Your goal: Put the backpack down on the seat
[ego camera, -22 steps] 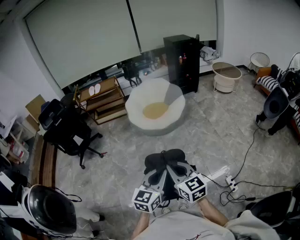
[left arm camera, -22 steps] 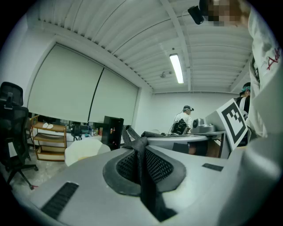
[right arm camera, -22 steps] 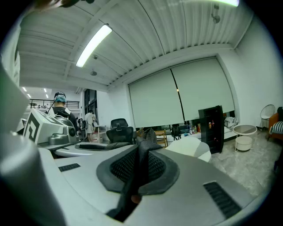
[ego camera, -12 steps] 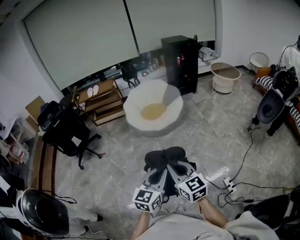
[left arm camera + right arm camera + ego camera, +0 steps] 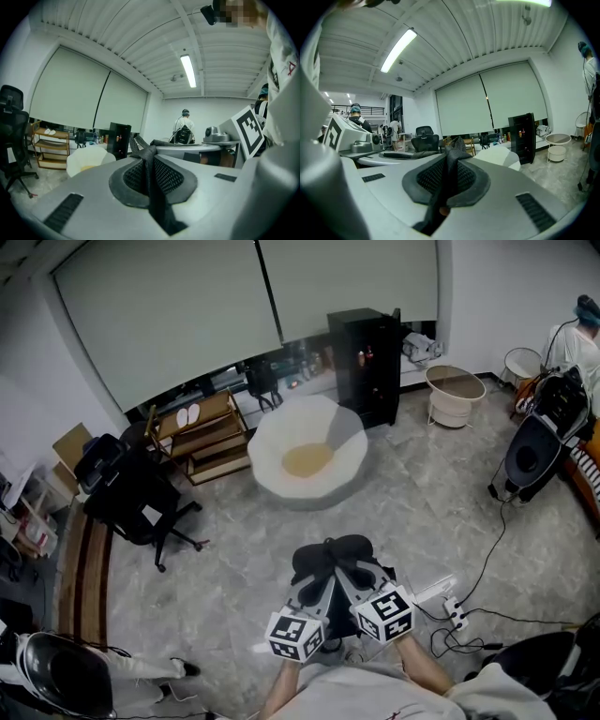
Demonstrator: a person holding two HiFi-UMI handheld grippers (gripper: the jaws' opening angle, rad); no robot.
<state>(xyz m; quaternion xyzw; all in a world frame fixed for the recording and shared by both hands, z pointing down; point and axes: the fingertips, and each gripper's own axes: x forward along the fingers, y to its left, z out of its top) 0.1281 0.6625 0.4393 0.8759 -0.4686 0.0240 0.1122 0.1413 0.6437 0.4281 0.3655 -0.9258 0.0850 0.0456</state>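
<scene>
A black backpack (image 5: 337,563) hangs in front of me above the grey floor, seen in the head view. My left gripper (image 5: 319,585) and right gripper (image 5: 349,579) sit side by side just behind it. In the left gripper view, the left gripper (image 5: 149,154) is shut on a black woven strap (image 5: 152,187). In the right gripper view, the right gripper (image 5: 452,157) is shut on a second black strap (image 5: 445,187). The seat, a white round chair (image 5: 319,484) with a yellow cushion, stands well beyond the backpack.
A black office chair (image 5: 131,498) and a wooden shelf (image 5: 202,437) stand at the left. A black cabinet (image 5: 364,367) and a white round stand (image 5: 455,395) are behind the seat. A power strip with cables (image 5: 450,601) lies on the floor at my right. A person with gear (image 5: 562,343) is at the right edge.
Both grippers and the backpack keep their place in the view. The person at the lower left has slid toward the corner, and the person with gear at the right has moved up the frame.
</scene>
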